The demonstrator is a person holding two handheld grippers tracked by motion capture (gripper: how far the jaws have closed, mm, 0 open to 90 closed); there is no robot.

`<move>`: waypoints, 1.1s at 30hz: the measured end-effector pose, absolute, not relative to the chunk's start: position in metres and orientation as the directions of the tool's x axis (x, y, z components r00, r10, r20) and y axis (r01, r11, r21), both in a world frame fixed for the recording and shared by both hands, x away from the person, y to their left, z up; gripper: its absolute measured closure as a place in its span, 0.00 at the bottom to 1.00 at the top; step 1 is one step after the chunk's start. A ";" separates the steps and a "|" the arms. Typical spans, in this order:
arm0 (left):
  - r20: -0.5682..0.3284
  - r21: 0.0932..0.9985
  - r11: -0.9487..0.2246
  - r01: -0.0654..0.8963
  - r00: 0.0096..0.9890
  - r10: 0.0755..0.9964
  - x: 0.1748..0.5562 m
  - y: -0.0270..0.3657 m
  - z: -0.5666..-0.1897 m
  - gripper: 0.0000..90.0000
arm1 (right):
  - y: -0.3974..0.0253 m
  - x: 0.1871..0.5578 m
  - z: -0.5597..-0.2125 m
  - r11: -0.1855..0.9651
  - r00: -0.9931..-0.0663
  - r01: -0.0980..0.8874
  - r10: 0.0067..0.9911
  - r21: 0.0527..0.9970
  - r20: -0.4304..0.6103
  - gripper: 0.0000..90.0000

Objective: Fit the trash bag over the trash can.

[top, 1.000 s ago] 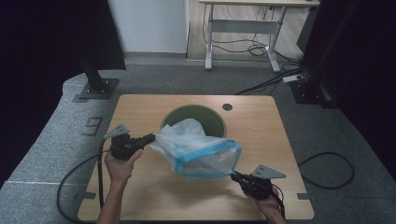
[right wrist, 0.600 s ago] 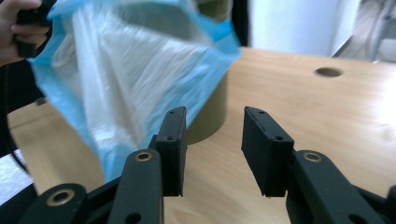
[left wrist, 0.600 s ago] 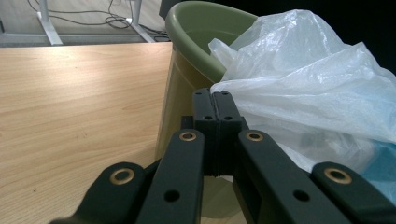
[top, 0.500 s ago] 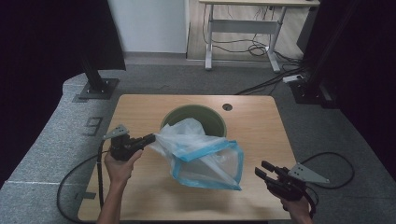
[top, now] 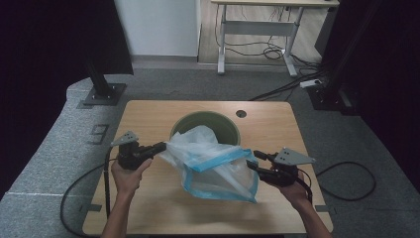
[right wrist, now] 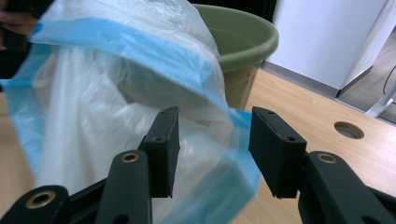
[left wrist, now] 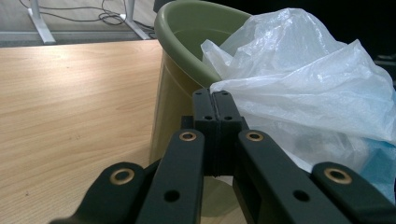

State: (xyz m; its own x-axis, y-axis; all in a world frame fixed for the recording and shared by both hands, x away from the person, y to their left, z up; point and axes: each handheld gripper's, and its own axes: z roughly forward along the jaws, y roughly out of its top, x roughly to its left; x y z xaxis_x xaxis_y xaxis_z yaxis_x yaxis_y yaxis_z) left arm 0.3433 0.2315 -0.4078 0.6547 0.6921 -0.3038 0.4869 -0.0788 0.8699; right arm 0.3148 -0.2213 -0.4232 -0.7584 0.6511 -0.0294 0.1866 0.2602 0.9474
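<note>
A thin white plastic bag [top: 213,166] with a blue band round its mouth hangs in front of an olive-green bin [top: 198,118] on the wooden table [top: 148,114]. My left gripper [top: 161,147] is shut on the bag's left edge and holds it up beside the bin. In the left gripper view the closed jaws [left wrist: 215,100] meet the bag [left wrist: 303,70] next to the bin [left wrist: 177,28]. My right gripper [top: 255,161] is open at the bag's right side. In the right gripper view [right wrist: 215,116] the blue band of the bag [right wrist: 93,102] lies between the jaws, with the bin [right wrist: 247,39] behind.
A round cable hole [top: 241,113] is in the table behind the bin. A desk frame with cables [top: 257,29] stands on the floor beyond. Black stands [top: 101,89] flank the table. Cables trail from both grippers off the table's sides.
The right gripper swung out to the right, away from the bag, then came back left to the bag's blue edge. The bag's mouth has spread wider. The left gripper stayed put.
</note>
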 end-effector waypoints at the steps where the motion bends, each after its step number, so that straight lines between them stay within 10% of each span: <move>1: -0.304 0.870 -0.078 0.487 0.655 0.692 0.343 0.231 -0.408 1.00 | -0.218 0.318 -0.423 0.268 -0.759 0.186 0.650 0.945 -0.035 0.57; 8: -0.305 0.869 -0.080 0.488 0.656 0.691 0.345 0.232 -0.408 1.00 | -0.207 0.333 -0.428 0.268 -0.754 0.189 0.656 0.945 -0.035 0.60; 20: -0.308 0.870 -0.074 0.487 0.656 0.689 0.345 0.231 -0.407 1.00 | -0.205 0.332 -0.428 0.237 -0.750 0.175 0.660 0.956 -0.027 0.97; 33: -0.243 0.861 -0.147 0.488 0.646 0.724 0.370 0.225 -0.382 1.00 | -0.211 0.358 -0.396 0.248 -0.705 0.163 0.707 0.955 -0.063 0.98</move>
State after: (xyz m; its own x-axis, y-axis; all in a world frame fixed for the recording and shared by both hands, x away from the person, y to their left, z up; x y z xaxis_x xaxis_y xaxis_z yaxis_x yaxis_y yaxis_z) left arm 0.3698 0.2246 -0.3825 0.6459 0.7237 -0.2429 0.4879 -0.1466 0.8605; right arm 0.3579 -0.2109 -0.3959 -0.7047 0.7067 -0.0628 0.1634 0.2478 0.9549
